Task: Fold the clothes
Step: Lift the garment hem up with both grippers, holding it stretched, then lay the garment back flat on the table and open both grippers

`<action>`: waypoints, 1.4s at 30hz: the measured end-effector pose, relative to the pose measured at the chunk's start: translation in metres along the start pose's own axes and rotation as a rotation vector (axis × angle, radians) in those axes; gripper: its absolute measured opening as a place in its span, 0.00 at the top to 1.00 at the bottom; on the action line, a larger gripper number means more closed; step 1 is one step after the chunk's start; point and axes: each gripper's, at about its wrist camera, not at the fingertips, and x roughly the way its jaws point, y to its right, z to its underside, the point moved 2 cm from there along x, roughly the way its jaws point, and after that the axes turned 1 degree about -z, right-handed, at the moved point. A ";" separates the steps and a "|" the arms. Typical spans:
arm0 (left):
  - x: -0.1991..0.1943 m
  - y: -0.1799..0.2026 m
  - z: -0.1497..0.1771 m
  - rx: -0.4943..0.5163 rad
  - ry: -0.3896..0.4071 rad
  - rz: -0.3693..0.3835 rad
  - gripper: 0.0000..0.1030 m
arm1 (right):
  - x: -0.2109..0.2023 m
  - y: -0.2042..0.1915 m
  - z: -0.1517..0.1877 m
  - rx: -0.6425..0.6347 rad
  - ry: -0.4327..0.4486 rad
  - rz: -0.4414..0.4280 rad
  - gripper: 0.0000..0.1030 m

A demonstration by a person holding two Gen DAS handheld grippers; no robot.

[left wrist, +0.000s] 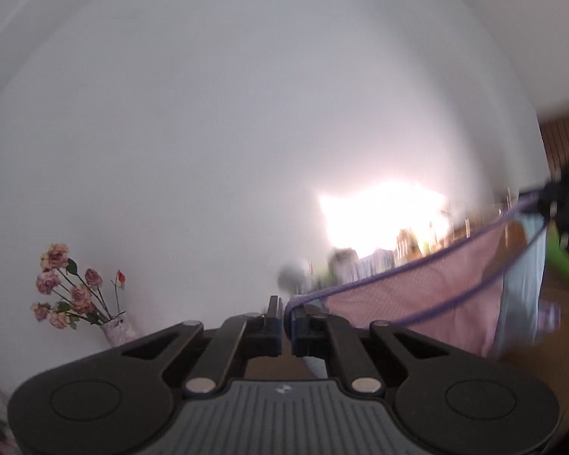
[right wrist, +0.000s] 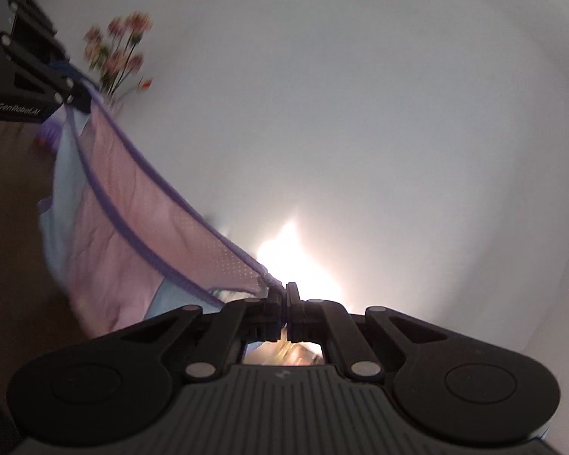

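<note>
Both grippers, left gripper (left wrist: 287,322), right gripper (right wrist: 286,305), pinch pink garment (left wrist: 417,303) purple edge, taut.

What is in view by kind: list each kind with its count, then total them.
Black two-finger tools: 2 (left, right)
Pink mesh garment with purple trim: 1
White vase of pink roses: 1
Total: 4

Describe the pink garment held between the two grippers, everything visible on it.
The garment is pink, finely dotted mesh-like fabric with purple edging and pale blue panels. It hangs in the air, its top edge stretched fairly taut between the left gripper and the right gripper, each shut on one end of the purple trim. The rest droops below in loose folds. Its outline is blurred.
</note>
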 end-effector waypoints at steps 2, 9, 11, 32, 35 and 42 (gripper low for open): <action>-0.001 -0.021 -0.034 -0.034 0.078 0.028 0.97 | 0.003 0.030 -0.030 0.018 0.064 0.012 0.99; 0.070 -0.067 -0.132 -0.052 0.181 0.051 0.96 | 0.075 0.108 -0.114 0.010 0.133 0.000 0.99; 0.106 -0.070 -0.142 -0.051 0.159 0.045 0.96 | 0.123 0.111 -0.118 -0.010 0.100 0.003 0.98; 0.123 -0.074 -0.185 0.101 0.300 -0.105 0.87 | 0.154 0.133 -0.157 0.017 0.198 0.042 0.96; 0.088 -0.035 -0.114 0.116 0.167 -0.023 0.83 | 0.128 0.085 -0.078 -0.001 0.022 -0.092 0.96; 0.037 0.017 0.069 -0.194 -0.387 0.524 0.63 | 0.057 -0.037 0.089 0.100 -0.523 -0.688 0.60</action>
